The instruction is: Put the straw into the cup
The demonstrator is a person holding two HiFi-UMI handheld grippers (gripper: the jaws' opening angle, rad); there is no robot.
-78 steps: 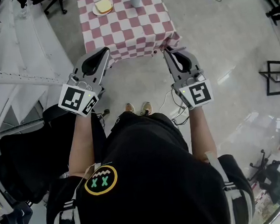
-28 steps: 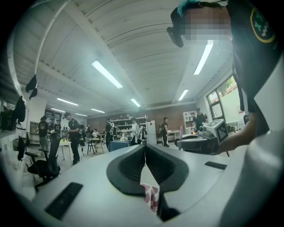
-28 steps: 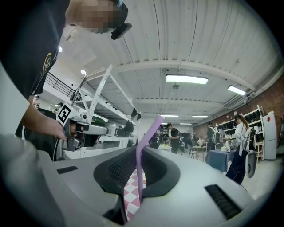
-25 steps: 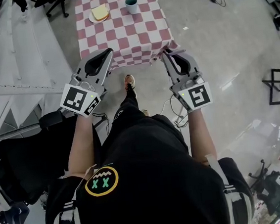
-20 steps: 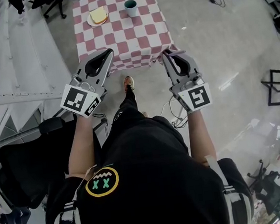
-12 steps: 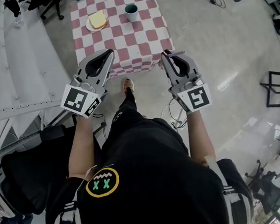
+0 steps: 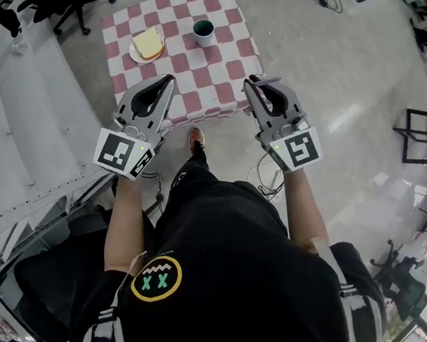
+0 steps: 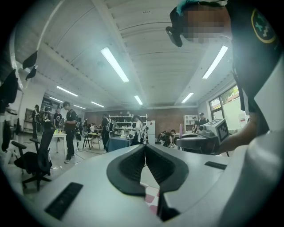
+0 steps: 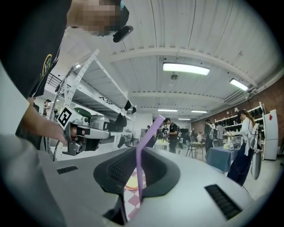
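Observation:
A teal cup (image 7: 203, 32) stands on the far part of a small table with a red-and-white checked cloth (image 7: 188, 74). My right gripper (image 7: 250, 82) is held level over the table's near right corner, shut on a purple bendy straw (image 9: 139, 177). The straw stands upright between the pads, and its top bends away to the right. My left gripper (image 7: 167, 80) hovers over the near left edge with its jaws shut (image 8: 144, 150) and nothing between them. The cup lies well beyond both grippers.
A white plate with a yellow slice (image 7: 147, 44) sits left of the cup. A long white rack (image 7: 14, 149) runs along the left, with a black chair (image 7: 56, 259) below it. Office chairs (image 7: 74, 3) stand beyond the table. People stand in the room's background (image 8: 71, 128).
The person has stepped forward, so the table has come closer and both grippers now reach over its near edge. The right gripper still holds the straw; the left stays shut.

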